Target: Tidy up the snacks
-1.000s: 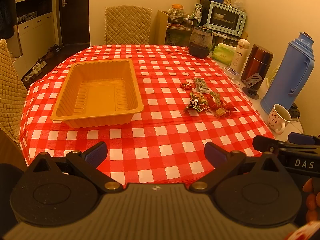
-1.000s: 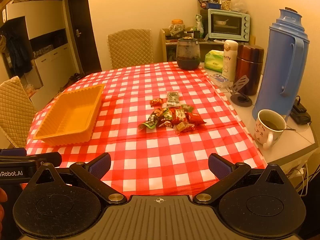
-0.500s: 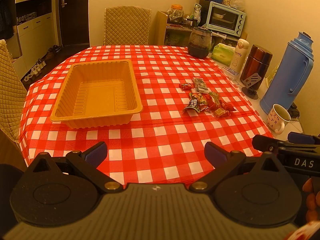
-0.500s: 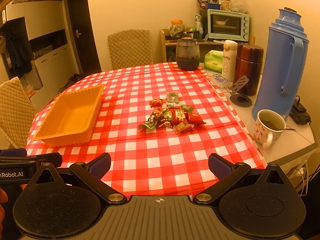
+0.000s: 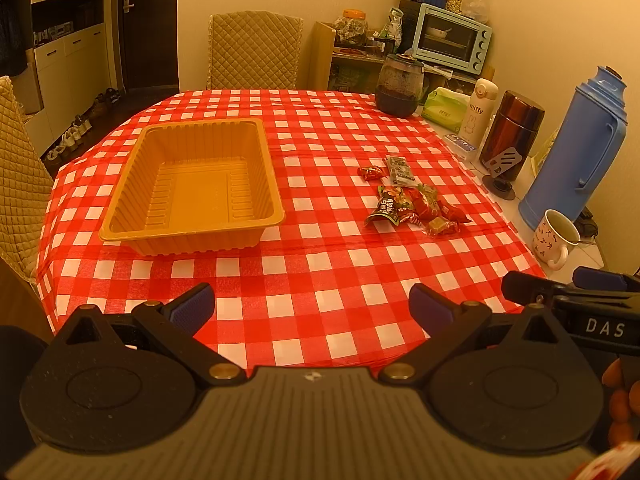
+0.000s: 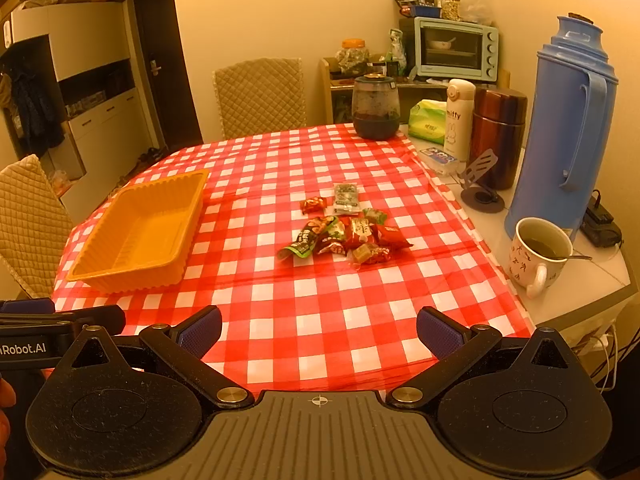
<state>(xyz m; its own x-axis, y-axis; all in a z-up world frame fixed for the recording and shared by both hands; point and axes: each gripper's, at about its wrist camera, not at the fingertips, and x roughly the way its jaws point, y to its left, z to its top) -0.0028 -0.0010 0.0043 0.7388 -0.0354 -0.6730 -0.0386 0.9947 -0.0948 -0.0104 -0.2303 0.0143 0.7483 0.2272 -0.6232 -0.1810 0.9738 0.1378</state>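
Observation:
An orange plastic tray (image 5: 120, 224) (image 6: 192, 216) sits empty on the left of the red-checked table. A pile of several wrapped snacks (image 5: 414, 210) (image 6: 344, 236) lies to its right, with a small red candy (image 5: 372, 173) (image 6: 313, 204) and a dark flat packet (image 5: 400, 170) (image 6: 346, 198) just behind it. My left gripper (image 5: 312, 306) hovers open over the table's near edge, well short of the tray. Also at the near edge, my right gripper (image 6: 319, 330) is open and holds nothing. Each gripper shows at the side of the other's view.
Along the right edge stand a blue thermos (image 6: 568, 136), a mug with a spoon (image 6: 538, 254), a brown flask (image 6: 498, 132), a white bottle (image 6: 458, 120), a tissue pack (image 6: 428, 120) and a dark glass jar (image 6: 376, 106). Quilted chairs (image 6: 260, 96) stand behind and left.
Both grippers stay open and almost still. The left wrist view has shifted very slightly. Tray and snacks have not moved.

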